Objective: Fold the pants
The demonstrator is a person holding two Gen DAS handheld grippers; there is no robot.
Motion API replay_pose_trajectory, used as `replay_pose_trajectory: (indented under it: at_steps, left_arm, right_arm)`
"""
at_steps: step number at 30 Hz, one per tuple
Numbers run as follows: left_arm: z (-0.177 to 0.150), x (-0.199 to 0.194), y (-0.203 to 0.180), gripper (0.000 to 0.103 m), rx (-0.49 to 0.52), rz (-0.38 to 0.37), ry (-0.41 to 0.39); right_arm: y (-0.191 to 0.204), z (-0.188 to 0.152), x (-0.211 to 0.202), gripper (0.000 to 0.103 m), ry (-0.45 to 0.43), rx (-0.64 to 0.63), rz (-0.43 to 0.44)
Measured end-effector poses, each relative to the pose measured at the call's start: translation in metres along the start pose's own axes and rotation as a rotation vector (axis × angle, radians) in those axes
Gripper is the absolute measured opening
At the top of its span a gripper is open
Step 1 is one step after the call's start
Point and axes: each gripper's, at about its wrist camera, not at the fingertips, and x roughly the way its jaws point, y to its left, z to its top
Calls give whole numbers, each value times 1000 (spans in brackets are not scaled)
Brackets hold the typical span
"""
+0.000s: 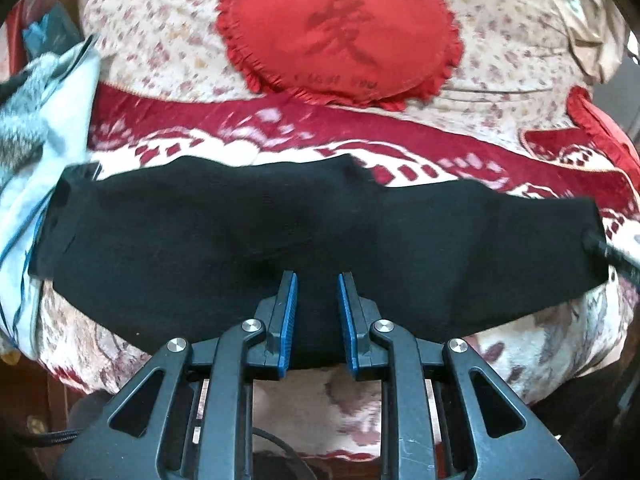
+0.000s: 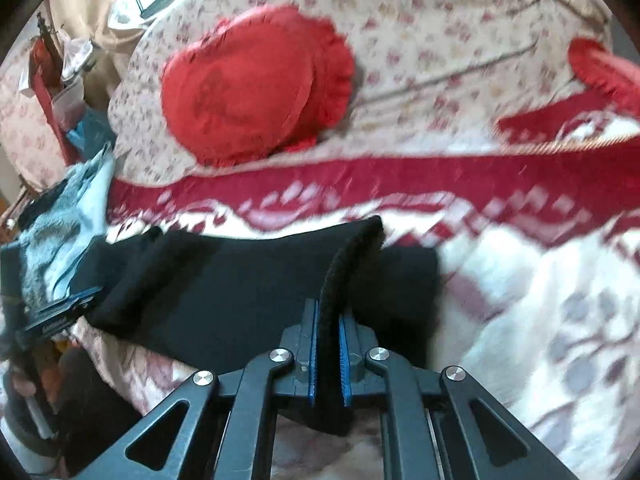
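Bed mostly open; clutter at left edge, cushions at the back.
Black pants [image 1: 248, 240] span the near bed [image 1: 532, 364] edge. Bare blanket beyond them and to the right gives passing room. Red round cushion [image 1: 340, 36] blocks the back middle, second red cushion [image 1: 600, 120] far right, grey-blue clothes pile [image 1: 48, 120] crowds the left.

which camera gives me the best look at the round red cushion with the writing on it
The left wrist view. There the red cushion faces the camera almost flat, so its dark character and frilled edge are clear above the black pants. The right wrist view shows the same cushion at an angle and motion-blurred, its marking unreadable.
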Motion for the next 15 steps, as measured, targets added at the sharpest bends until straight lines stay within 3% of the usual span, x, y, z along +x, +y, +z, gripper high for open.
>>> replay_pose_trajectory:
  at_steps: [2,4,7,9,11,13,15]
  left_arm:
    - [-2,2,-8,18,19,-10,10]
    - [-6,10,-13,18,30,-15,34]
    - [-10,19,-18,18,30,-14,58]
    - [-10,18,-22,18,35,-12,52]
    - [-8,15,-28,18,47,-18,40]
    - [-5,14,-34,18,54,-19,28]
    - [-4,15,-41,18,58,-28,23]
  right_arm:
    - [-11,4,-3,8,2,-5,-66]
    - [-22,0,6,8,42,33,-33]
    - [-25,-8,26,8,89,30,-60]
    - [-31,-12,25,9,74,65,-46]
    - [-33,-12,17,24,47,83,-65]
    - [-31,-10,2,26,20,76,-120]
    - [-27,-8,-7,26,-5,78,-77]
